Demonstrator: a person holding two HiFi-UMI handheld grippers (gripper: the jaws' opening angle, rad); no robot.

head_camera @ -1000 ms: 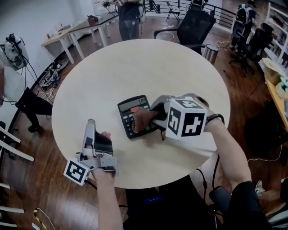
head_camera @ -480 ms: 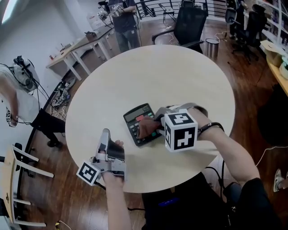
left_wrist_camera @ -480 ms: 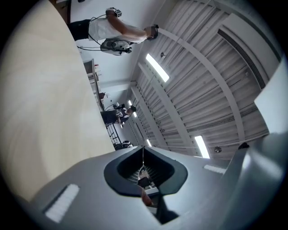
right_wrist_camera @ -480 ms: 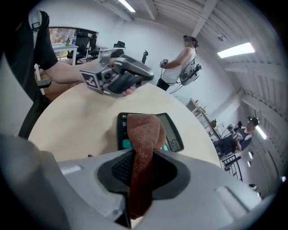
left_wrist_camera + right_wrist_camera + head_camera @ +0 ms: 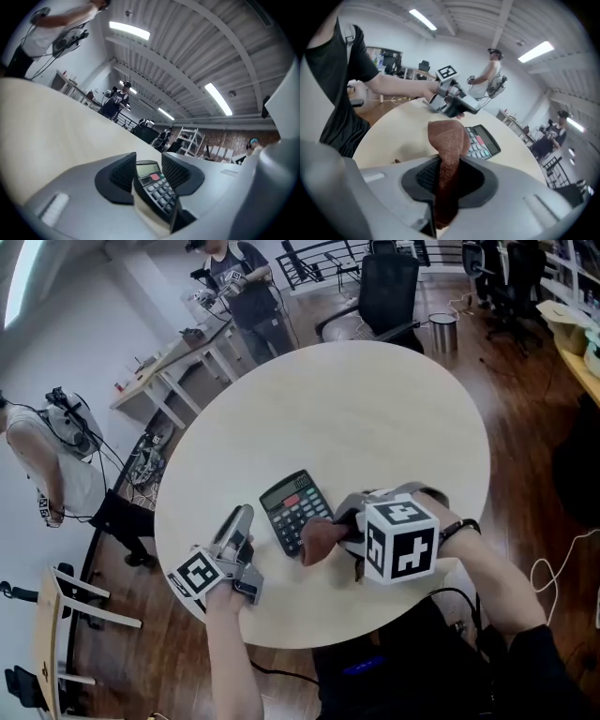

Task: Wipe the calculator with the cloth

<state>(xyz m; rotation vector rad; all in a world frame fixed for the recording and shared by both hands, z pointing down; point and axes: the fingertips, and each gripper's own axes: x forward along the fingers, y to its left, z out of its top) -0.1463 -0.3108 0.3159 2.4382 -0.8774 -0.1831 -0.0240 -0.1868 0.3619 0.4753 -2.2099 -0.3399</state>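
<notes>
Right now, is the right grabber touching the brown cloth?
Touching. The right gripper view shows the cloth pinched between the jaws of the right gripper, with both pads pressed against it and its end sticking out past them.
</notes>
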